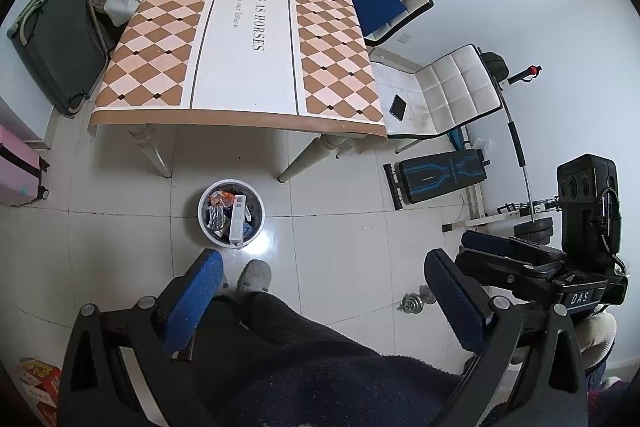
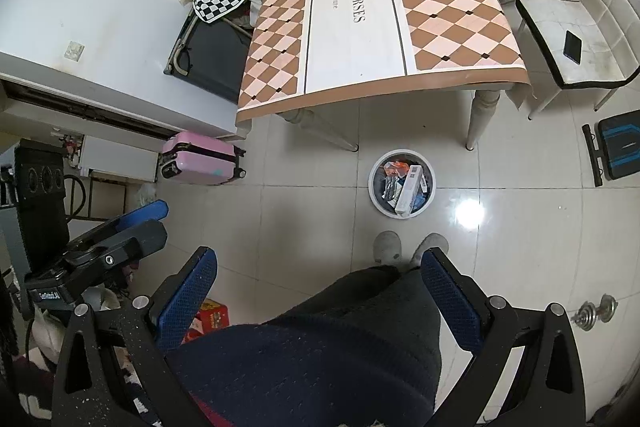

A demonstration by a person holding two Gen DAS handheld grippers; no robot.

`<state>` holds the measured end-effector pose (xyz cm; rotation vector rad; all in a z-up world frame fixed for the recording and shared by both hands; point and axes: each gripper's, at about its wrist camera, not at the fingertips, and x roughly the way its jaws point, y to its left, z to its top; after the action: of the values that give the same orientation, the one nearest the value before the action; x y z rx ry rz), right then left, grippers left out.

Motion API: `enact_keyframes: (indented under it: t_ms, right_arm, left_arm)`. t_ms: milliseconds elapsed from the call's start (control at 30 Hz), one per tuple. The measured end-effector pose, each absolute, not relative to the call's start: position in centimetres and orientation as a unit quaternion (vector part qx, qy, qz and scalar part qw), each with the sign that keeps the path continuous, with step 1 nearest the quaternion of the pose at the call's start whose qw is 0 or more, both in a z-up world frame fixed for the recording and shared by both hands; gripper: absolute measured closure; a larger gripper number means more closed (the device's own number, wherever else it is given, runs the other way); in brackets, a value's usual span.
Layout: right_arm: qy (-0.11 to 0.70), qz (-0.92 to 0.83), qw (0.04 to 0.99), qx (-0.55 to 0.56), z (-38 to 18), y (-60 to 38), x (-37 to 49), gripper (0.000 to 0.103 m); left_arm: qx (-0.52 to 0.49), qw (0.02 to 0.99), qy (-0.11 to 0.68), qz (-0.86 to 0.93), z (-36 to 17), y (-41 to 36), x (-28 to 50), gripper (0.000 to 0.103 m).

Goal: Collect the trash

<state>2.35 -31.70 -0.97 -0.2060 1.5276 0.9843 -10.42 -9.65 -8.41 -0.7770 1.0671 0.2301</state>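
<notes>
A white trash bin [image 1: 205, 223] stands on the tiled floor in front of the table and holds wrappers and a long white box [image 1: 237, 219]. It also shows in the right wrist view [image 2: 376, 201]. My left gripper [image 1: 322, 281] is open and empty, held above the person's legs, well short of the bin. My right gripper [image 2: 318, 277] is open and empty too, also over the legs. The right gripper shows from the side in the left wrist view [image 1: 486, 239], and the left gripper shows in the right wrist view [image 2: 154, 211].
A table [image 1: 240, 59] with a diamond-pattern cloth stands beyond the bin, with bottles and boxes at its far end. White chairs [image 1: 452, 91], a phone [image 1: 397, 107], a weight bench [image 1: 440, 177], a dumbbell [image 1: 414, 303], a pink suitcase [image 2: 200, 157] and a dark suitcase [image 1: 60, 43] surround it.
</notes>
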Motion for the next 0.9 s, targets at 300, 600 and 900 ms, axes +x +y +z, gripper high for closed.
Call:
enact_keyframes:
  t_ms: [300,600,900]
  right_arm:
    - [0.661,0.425,0.612,-0.088,-0.6,-32.2,2.8,0.0]
    - [0.658,0.429,0.612,-0.092,0.1,-32.2,2.9,0.0]
    - [0.655,0.438,0.607,-0.101,0.5,-31.4,2.8,0.0]
  left_arm:
    - [-0.354,0.786,0.496,0.105,-7.7,-10.1,-9.7,0.0]
    - [-0.353,0.788,0.493,0.105,-7.4,-10.0,-10.2,0.0]
    - [-0.357,0.788,0.49,0.108,-6.9,-9.9,-10.6,0.0]
